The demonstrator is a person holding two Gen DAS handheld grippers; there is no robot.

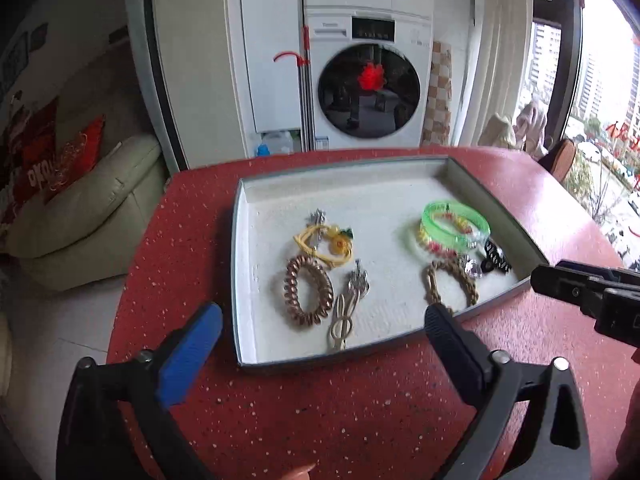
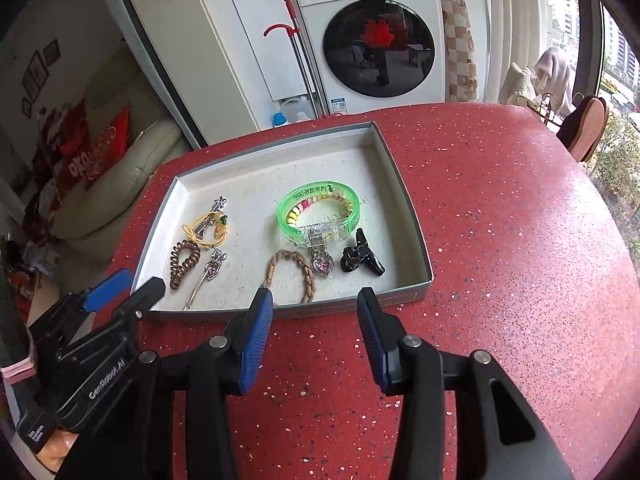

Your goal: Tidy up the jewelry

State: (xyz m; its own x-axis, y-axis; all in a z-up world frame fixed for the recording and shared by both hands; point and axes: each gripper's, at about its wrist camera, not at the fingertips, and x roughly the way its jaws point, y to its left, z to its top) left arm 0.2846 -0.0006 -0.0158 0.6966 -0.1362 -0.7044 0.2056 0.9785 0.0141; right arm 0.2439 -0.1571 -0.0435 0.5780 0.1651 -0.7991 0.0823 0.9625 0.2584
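Tray [image 2: 404,216] on red desk [image 2: 500,240], jewelry grouped inside; left gripper [image 1: 324,320] and right gripper [image 2: 316,304] fingers released, empty; next approach best slow, one piece singled.

Both wrist cameras look steeply down from close above the near edge of the red table [image 1: 320,420]. Each faces the far washing machine [image 2: 380,40]. They share the grey tray [image 1: 240,280] of jewelry, the left view standing further left.
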